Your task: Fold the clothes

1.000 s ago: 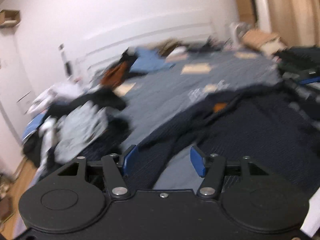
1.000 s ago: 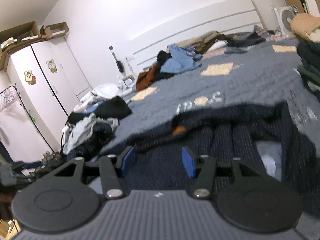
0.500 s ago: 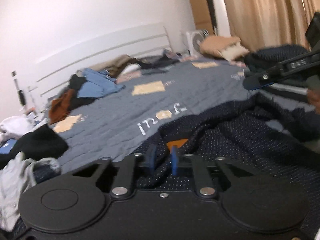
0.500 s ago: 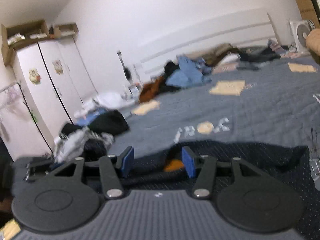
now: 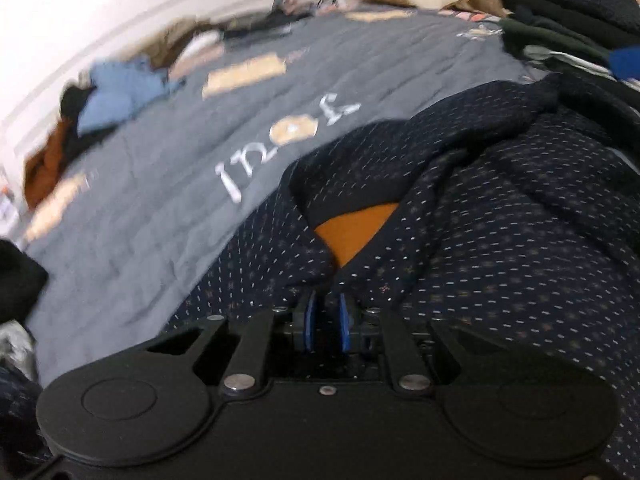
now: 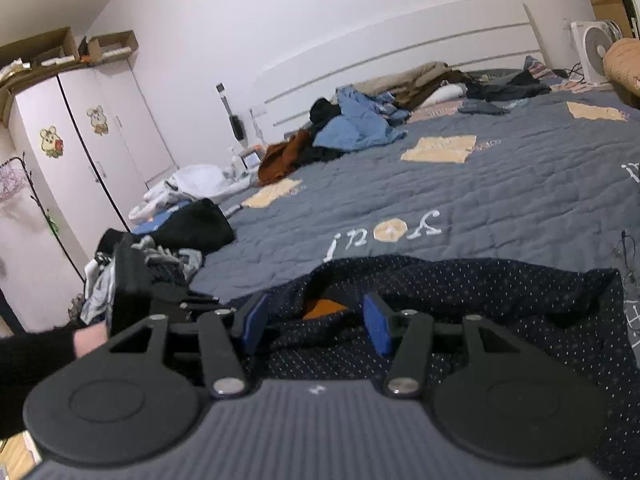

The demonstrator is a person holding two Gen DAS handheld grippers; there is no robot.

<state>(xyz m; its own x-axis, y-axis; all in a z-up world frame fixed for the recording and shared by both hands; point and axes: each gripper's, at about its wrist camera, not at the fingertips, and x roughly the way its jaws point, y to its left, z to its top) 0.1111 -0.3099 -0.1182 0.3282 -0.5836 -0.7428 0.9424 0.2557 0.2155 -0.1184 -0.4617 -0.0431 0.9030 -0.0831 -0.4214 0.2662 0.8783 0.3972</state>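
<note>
The dark dotted shirt (image 5: 500, 240) lies spread and rumpled on the near part of the bed (image 5: 160, 200), collar toward the far side, its orange neck label (image 5: 356, 228) showing in the open collar. The left gripper (image 5: 326, 322) has its fingers (image 5: 307, 326) narrow, with a fold of the shirt just below the collar pinched between them; the jaws are easing apart slightly, yet cloth is between the pads. That grip near the neckline probably serves to lift and straighten the shirt for folding. The right gripper (image 6: 316, 326) hovers over the same collar area, its fingers (image 6: 378, 328) about half spread and holding nothing, seemingly ready to take the opposite shoulder. Unfolded clothes (image 6: 356, 128) sit far away by the headboard, out of the working space.
</note>
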